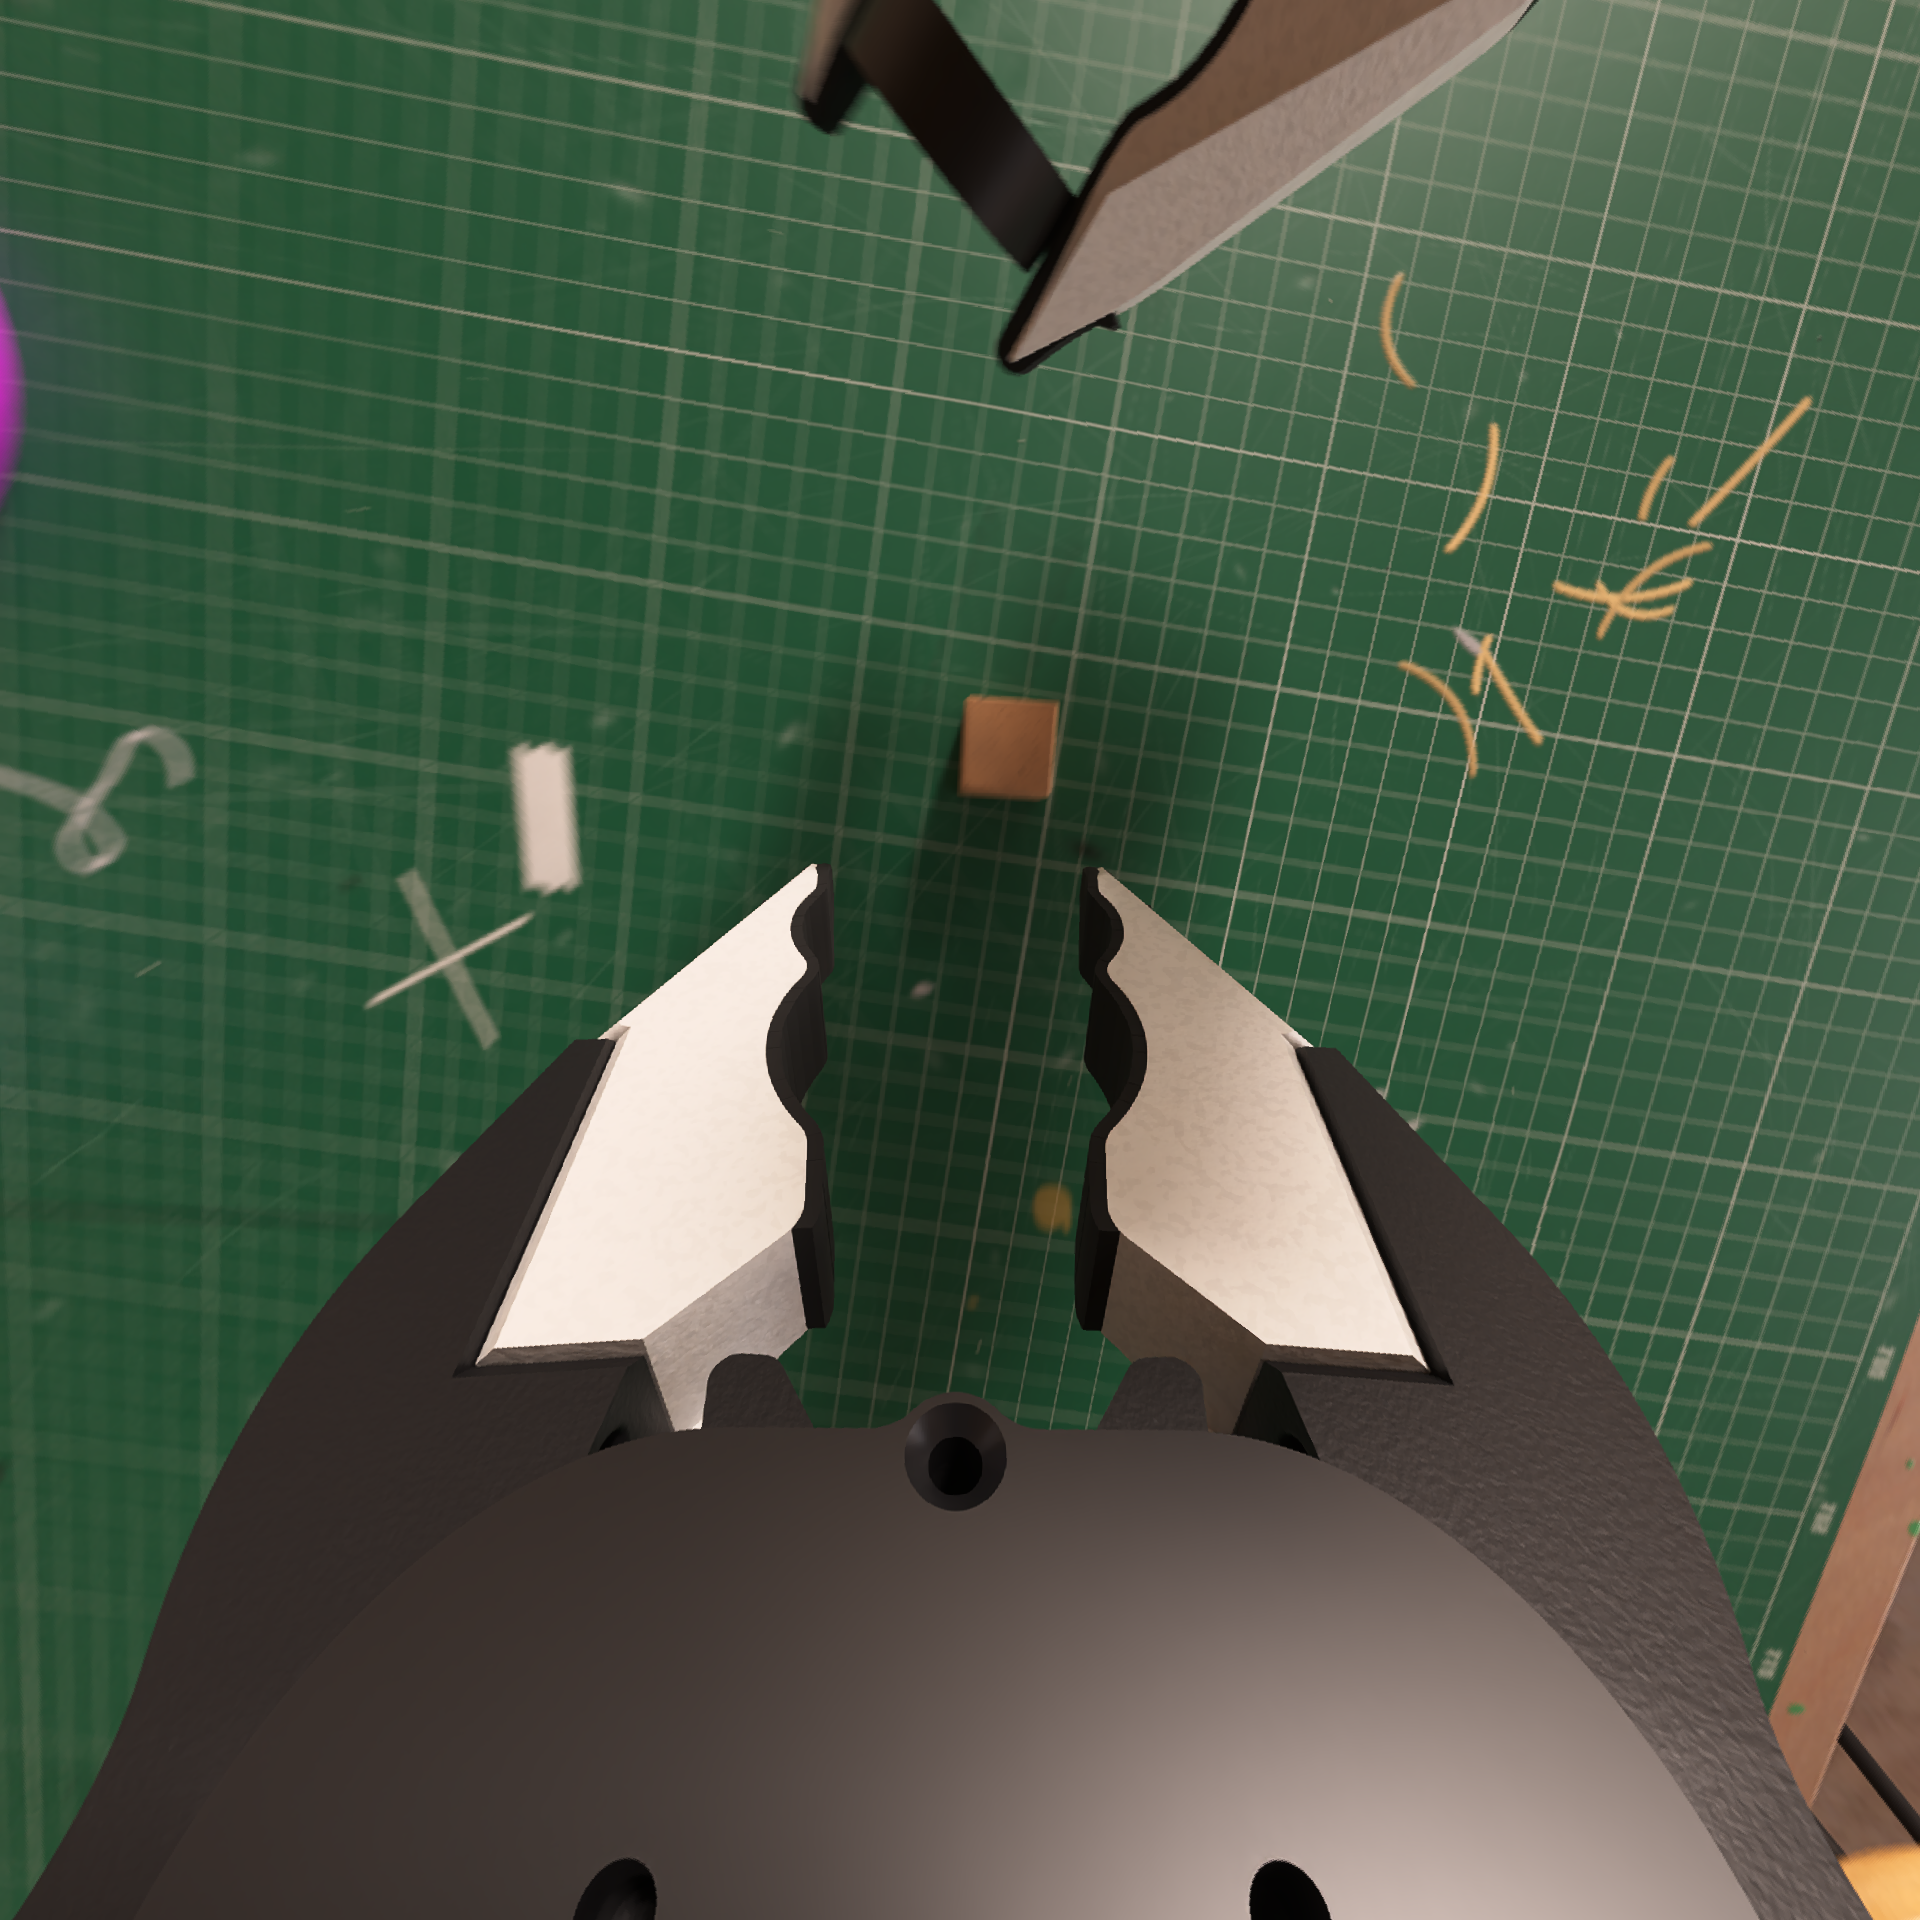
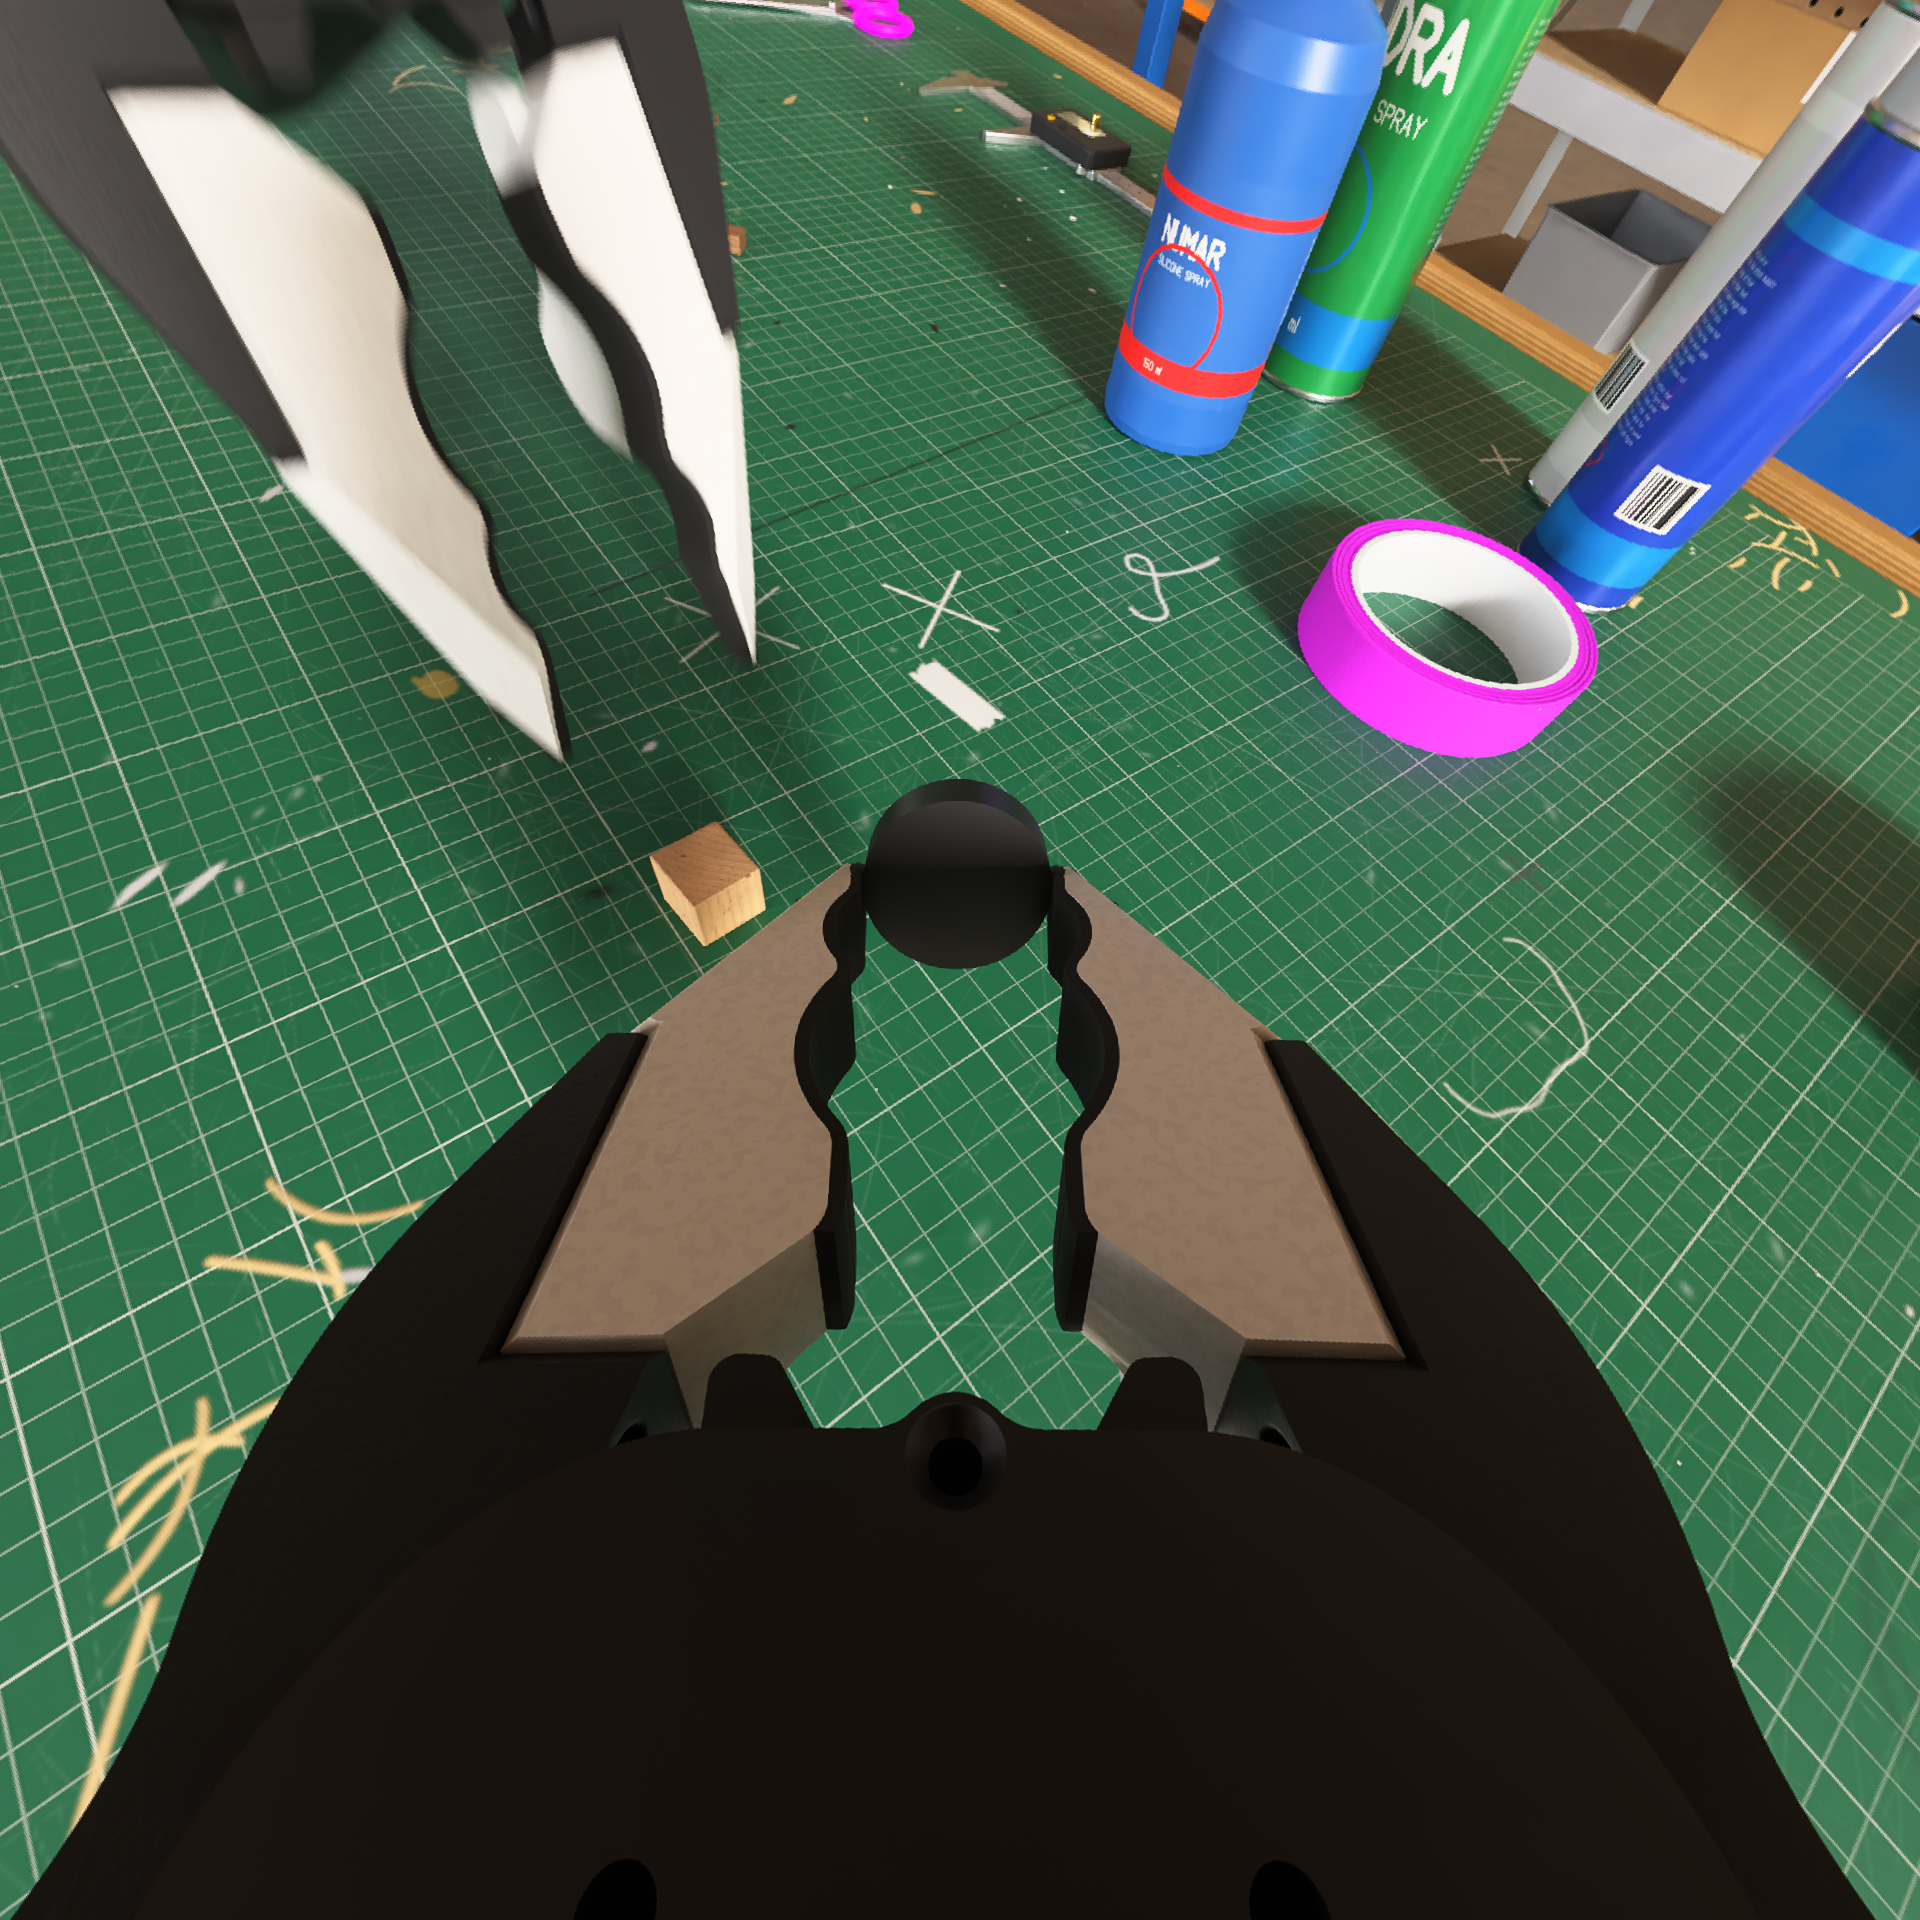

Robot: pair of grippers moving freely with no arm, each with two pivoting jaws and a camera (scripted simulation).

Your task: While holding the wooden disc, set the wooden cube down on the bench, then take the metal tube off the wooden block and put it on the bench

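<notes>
The wooden cube (image 1: 1008, 748) lies on the green cutting mat (image 1: 520, 416), just ahead of my left gripper (image 1: 956, 878), which is open and empty above it. In the right wrist view the cube (image 2: 712, 883) sits left of my right gripper (image 2: 956, 873). That gripper is shut on a round disc (image 2: 956, 904), dark in shadow, held at the fingertips above the mat. The left gripper (image 2: 652, 696) shows blurred at the upper left, jaws apart. One finger (image 1: 1247, 156) of the right gripper shows at the top of the left wrist view. No metal tube or wooden block is in view.
A pink tape roll (image 2: 1444, 675) lies at the right. Behind it stand a blue spray can (image 2: 1216, 260), a green one (image 2: 1392, 208) and a blue and white one (image 2: 1714, 416), by the wooden bench edge (image 2: 1507, 301). Wood shavings (image 1: 1621, 592) and tape scraps (image 1: 545, 821) litter the mat.
</notes>
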